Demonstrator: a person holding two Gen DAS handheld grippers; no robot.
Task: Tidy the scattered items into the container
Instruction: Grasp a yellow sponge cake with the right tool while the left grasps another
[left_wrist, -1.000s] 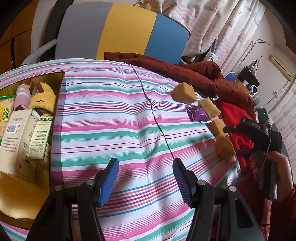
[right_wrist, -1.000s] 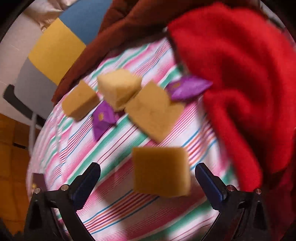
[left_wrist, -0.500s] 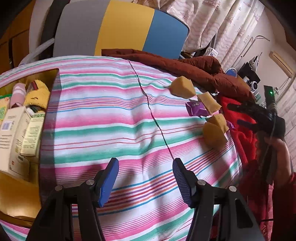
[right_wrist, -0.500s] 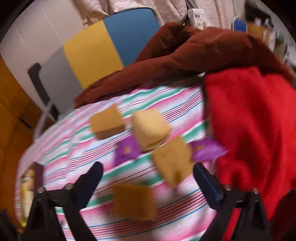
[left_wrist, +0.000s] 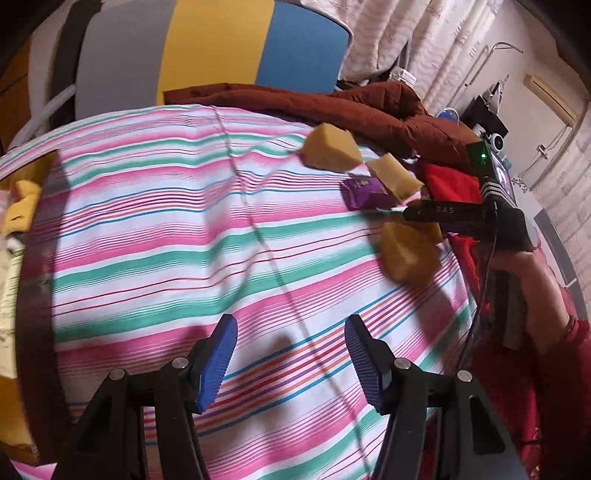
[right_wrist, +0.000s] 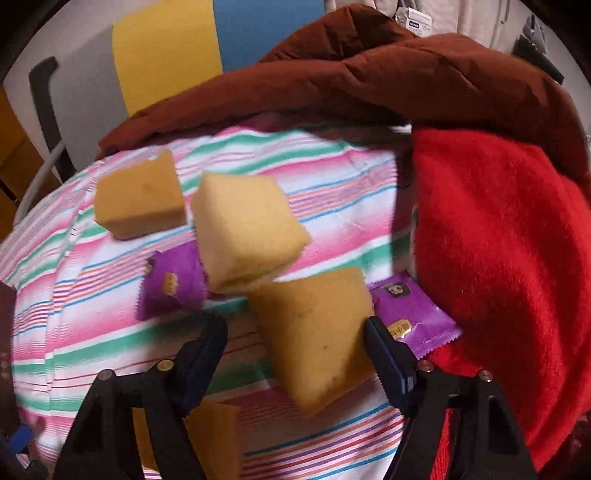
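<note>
- Between the fingers of the right gripper (right_wrist: 295, 332): tan sponge block with a pointed corner (right_wrist: 314, 332), lying on the cloth; right pad at its edge, left pad apart from it.
- Left of that block: purple foil snack packet (right_wrist: 173, 284), partly under pale yellow sponge cube (right_wrist: 247, 229); further left, darker tan sponge block (right_wrist: 138, 199).
- Right of the block: second purple snack packet (right_wrist: 413, 317), touching the red fluffy blanket (right_wrist: 509, 258).
- Under the left finger, low in the right wrist view: one more tan sponge piece (right_wrist: 214, 439), partly hidden.
- Far left edge of the left wrist view: yellow container (left_wrist: 14, 424) with boxes inside, blurred, well apart from the sponges.
- Surface: cloth with pink, green and white stripes (left_wrist: 166, 229); behind it a dark brown quilted jacket (right_wrist: 369, 70) and a chair back in grey, yellow and blue (left_wrist: 218, 44); pale curtains at the right.
- Left gripper (left_wrist: 290, 354): hanging over bare striped cloth, jaws apart, nothing between them.
- Right gripper: jaws just closing around the pointed block, not yet clenched on it.
</note>
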